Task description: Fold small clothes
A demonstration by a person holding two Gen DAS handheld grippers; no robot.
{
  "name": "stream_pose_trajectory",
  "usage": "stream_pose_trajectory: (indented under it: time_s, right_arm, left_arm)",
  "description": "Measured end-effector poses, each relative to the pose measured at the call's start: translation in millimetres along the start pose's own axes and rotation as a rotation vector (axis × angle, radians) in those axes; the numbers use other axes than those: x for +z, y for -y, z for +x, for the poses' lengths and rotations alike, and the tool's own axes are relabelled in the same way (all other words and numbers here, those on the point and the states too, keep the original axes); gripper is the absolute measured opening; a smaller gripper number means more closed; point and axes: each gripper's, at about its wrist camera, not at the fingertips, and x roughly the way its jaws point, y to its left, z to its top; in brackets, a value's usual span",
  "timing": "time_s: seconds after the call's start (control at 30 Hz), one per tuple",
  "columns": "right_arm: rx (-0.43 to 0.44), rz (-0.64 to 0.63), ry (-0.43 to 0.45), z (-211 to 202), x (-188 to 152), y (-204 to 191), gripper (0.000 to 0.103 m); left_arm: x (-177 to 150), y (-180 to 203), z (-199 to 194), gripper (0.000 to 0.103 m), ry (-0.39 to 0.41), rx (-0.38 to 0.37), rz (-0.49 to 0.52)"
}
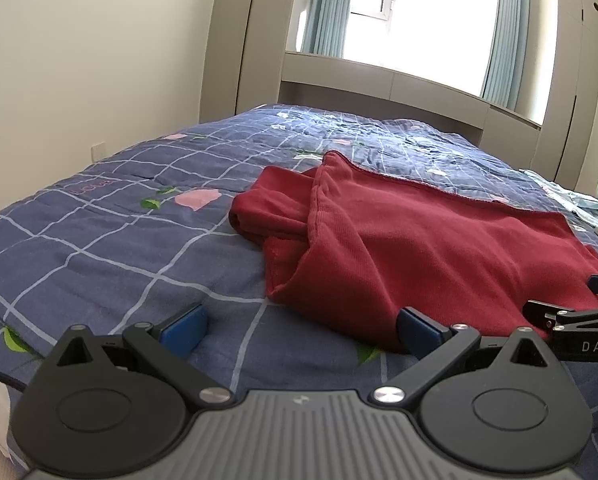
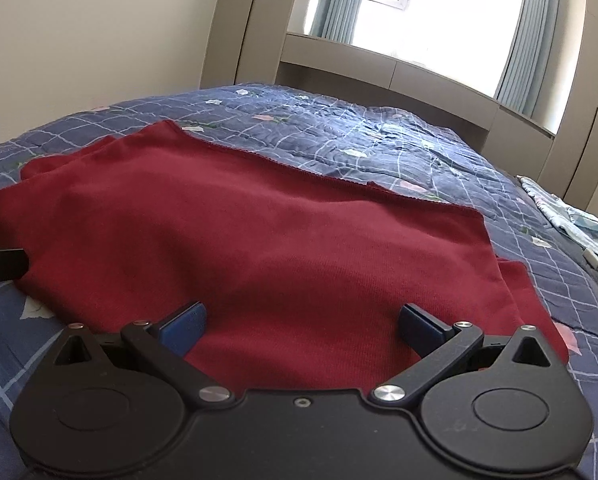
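A dark red garment (image 1: 419, 240) lies spread on a bed covered by a navy quilt (image 1: 99, 248) with a white grid and pink flower prints. No box, basket or other container appears in either view; the quilt is the only surface holding anything.

Seen from the left wrist camera, the garment's left side is bunched, with one part folded over onto itself into a thick roll, while the rest lies mostly flat toward the right. Seen from the right wrist camera, the garment (image 2: 279, 248) fills the middle of the picture, its far hem running diagonally across the quilt (image 2: 379, 140).

The left gripper (image 1: 301, 330) is held low over the quilt at the garment's near left corner. Its two blue-padded fingers are spread wide apart and grip nothing; the right-hand finger (image 1: 417, 330) sits right at the cloth's near edge, though contact cannot be judged, and the other is over bare quilt.

The right gripper (image 2: 301, 330) is low over the near edge of the garment, fingers likewise wide apart and holding nothing, both over red cloth. Its tip also shows at the right edge of the left wrist view.

A crumpled pale blue cloth (image 2: 575, 216) lies at the far right of the bed. Behind the bed are a bright window (image 1: 415, 8) with pale blue curtains and beige cabinets.
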Motion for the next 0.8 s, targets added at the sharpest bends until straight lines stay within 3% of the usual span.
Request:
stream_pose_trajectory:
  time_s: [0.17, 0.27, 0.53, 0.8]
  right_arm:
    - [0.007, 0.009, 0.004, -0.5, -1.4, 1.8, 0.102]
    - [0.01, 0.013, 0.005, -0.9, -1.9, 2.5, 0.102]
    - [0.025, 0.031, 0.007, -1.5, -1.9, 6.3, 0.102]
    - [0.031, 0.037, 0.009, -1.5, -2.5, 7.6, 0.103]
  left_arm:
    - [2.0, -3.7, -2.0, 0.103, -0.01, -0.02, -0.031]
    - [4.4, -8.9, -7.1, 0.103, -0.018, -0.061, -0.103]
    - [8.0, -30.1, -15.2, 0.102, -0.059, -0.304, -0.408]
    - [11.4, -40.7, 3.1, 0.102, -0.071, -0.282, -0.561]
